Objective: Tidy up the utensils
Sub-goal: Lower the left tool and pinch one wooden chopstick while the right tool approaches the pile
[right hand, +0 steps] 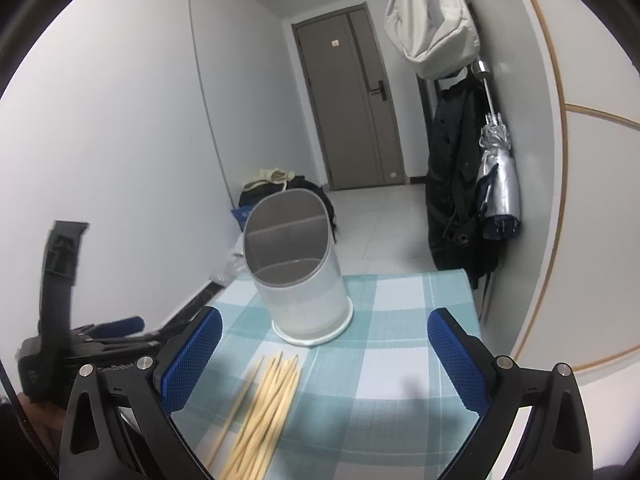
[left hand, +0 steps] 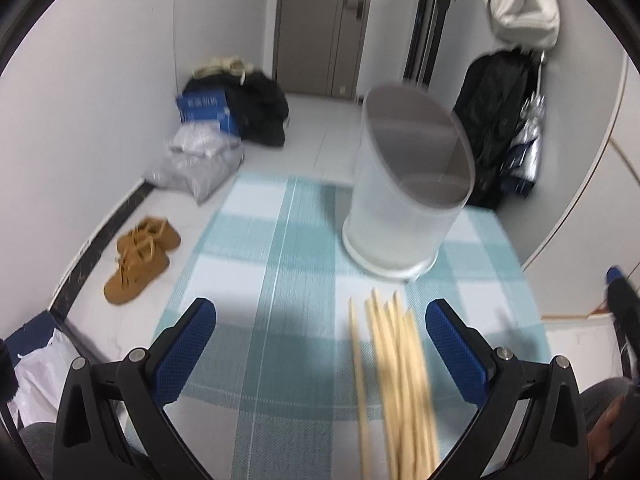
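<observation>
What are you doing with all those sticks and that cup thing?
A person is tidying utensils with a gripper in each hand. A bunch of wooden chopsticks lies loose on the checked tablecloth, just in front of a white utensil holder that looks empty. The left gripper and right gripper both hover over the chopsticks with jaws open, holding nothing yet.

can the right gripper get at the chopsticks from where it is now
Probably yes. The right gripper is open, and the chopsticks lie loose on the checked tablecloth just ahead of and between its fingers. Nothing covers them; the holder stands behind them.
</observation>
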